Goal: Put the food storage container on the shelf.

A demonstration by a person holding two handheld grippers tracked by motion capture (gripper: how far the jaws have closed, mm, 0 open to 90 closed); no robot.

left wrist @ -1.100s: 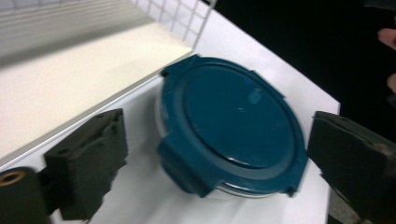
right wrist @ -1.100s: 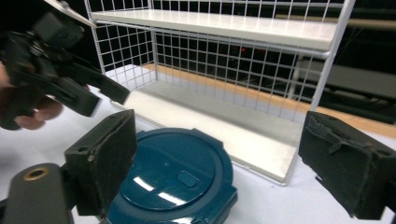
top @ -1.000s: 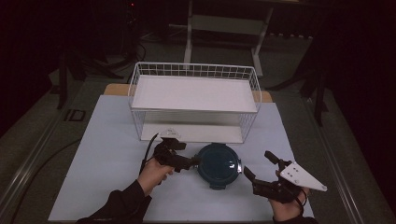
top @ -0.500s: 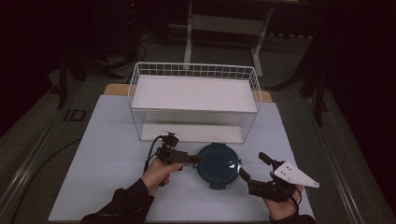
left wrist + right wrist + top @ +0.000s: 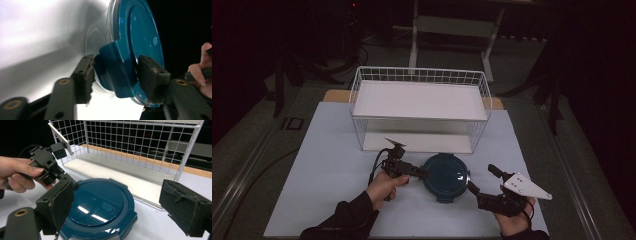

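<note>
Around everything, the room is dark, with a grey floor and stands behind the table, whose top is pale and white. At its far half sits a white wire basket with a flat white floor. Just in front of it lies the round teal container lid, flat on the table. The left gripper has just been closing its jaws and now clamps the lid's side latch tab. The right gripper waits at the lid's right edge, jaws wide and holding nothing.

Container before basket, between claws
</note>
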